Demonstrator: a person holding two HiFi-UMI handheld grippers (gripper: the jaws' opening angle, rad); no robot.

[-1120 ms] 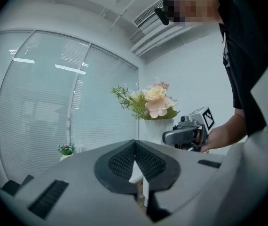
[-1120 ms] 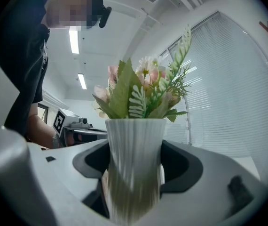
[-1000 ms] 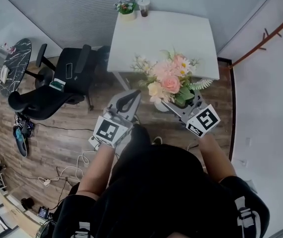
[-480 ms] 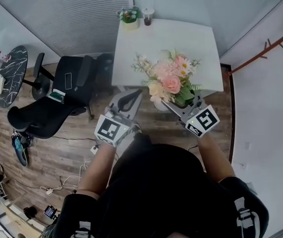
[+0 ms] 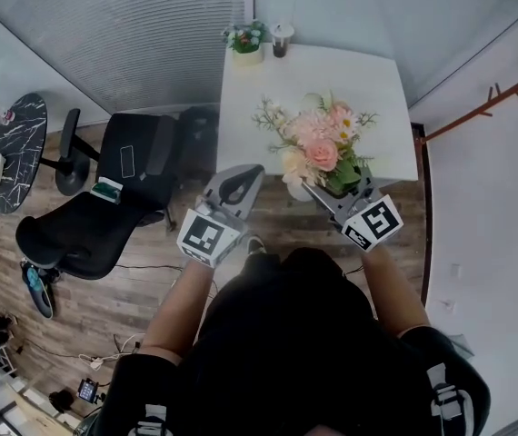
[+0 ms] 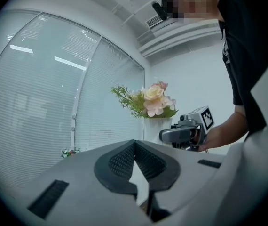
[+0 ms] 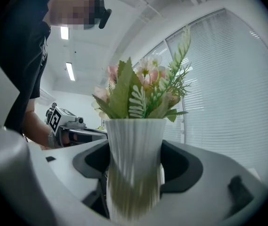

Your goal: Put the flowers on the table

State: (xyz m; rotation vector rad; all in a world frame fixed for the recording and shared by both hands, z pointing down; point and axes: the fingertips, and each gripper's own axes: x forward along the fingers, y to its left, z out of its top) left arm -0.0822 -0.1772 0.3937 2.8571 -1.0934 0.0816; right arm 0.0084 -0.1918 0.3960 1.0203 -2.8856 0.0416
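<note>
A bunch of pink, cream and green flowers (image 5: pixel 318 148) stands in a white ribbed vase (image 7: pixel 135 164). My right gripper (image 5: pixel 321 193) is shut on that vase and holds it in the air over the near edge of the white table (image 5: pixel 382 89). In the right gripper view the vase fills the gap between the jaws. My left gripper (image 5: pixel 241 182) is shut with nothing in it, just left of the vase near the table's front left corner. The left gripper view shows the flowers (image 6: pixel 150 100) and the right gripper (image 6: pixel 185 133) beyond my closed jaws.
A small potted plant (image 5: pixel 246 39) and a dark cup (image 5: pixel 282 39) stand at the table's far edge by the blinds. A black office chair (image 5: pixel 114 193) is on the wooden floor to the left, and a round dark table (image 5: pixel 14 139) further left.
Both grippers and the vase have moved forward, closer to the table; the flowers now hang over its near edge. The grip on the vase is unchanged.
</note>
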